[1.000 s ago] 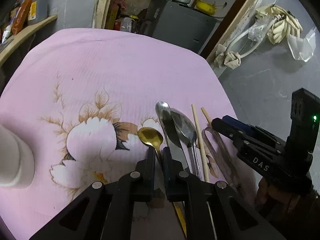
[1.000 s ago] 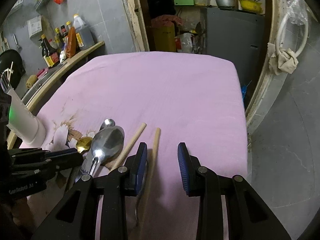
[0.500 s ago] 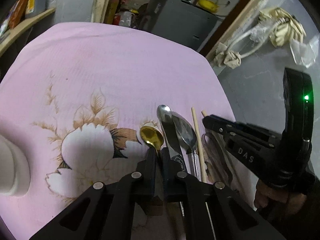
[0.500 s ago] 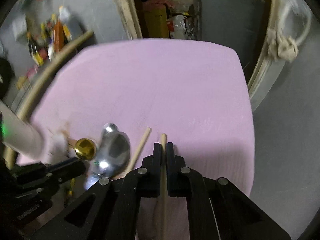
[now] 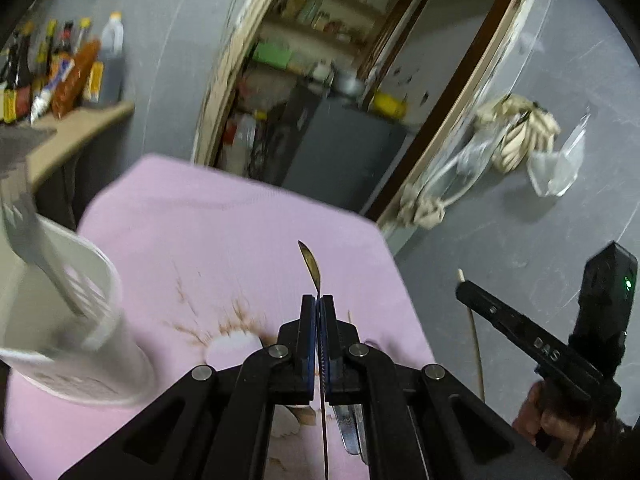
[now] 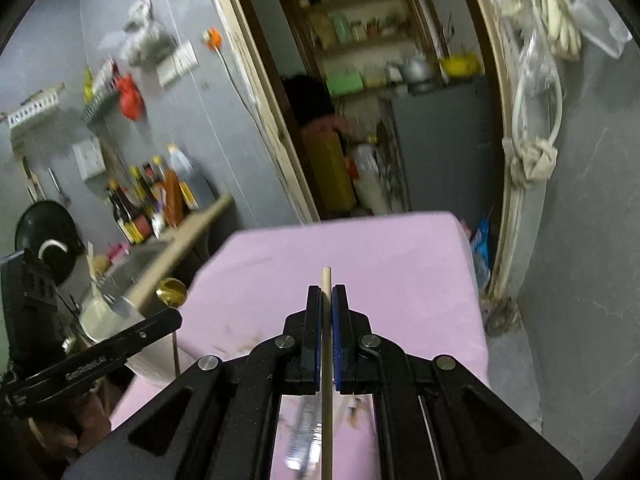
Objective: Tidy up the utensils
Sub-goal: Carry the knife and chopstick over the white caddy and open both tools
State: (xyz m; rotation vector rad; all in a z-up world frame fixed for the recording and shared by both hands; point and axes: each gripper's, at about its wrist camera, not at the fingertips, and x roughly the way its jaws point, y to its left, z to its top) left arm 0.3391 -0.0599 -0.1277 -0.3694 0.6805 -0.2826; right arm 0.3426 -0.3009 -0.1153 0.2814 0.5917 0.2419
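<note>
left gripper [image 5: 319, 308] clamped on slim gold metal spoon [image 5: 310, 262]; right gripper [image 6: 327, 300] clamped on pale wooden chopstick [image 6: 327, 280], both above pink cloth-covered table [image 5: 224, 224].

Location: a modest home kitchen. Sauce and oil bottles [image 6: 152, 204] line a wooden counter shelf [image 6: 188, 236] against a grey wall, with a black wok [image 6: 48, 240] beside them. A white utensil holder [image 5: 72, 320] stands on a tabletop covered by a pink floral cloth [image 5: 240, 240]. An open doorway [image 6: 360, 100] leads to pantry shelves carrying a metal pot [image 6: 418, 68] and a yellow bowl [image 6: 460, 64].
</note>
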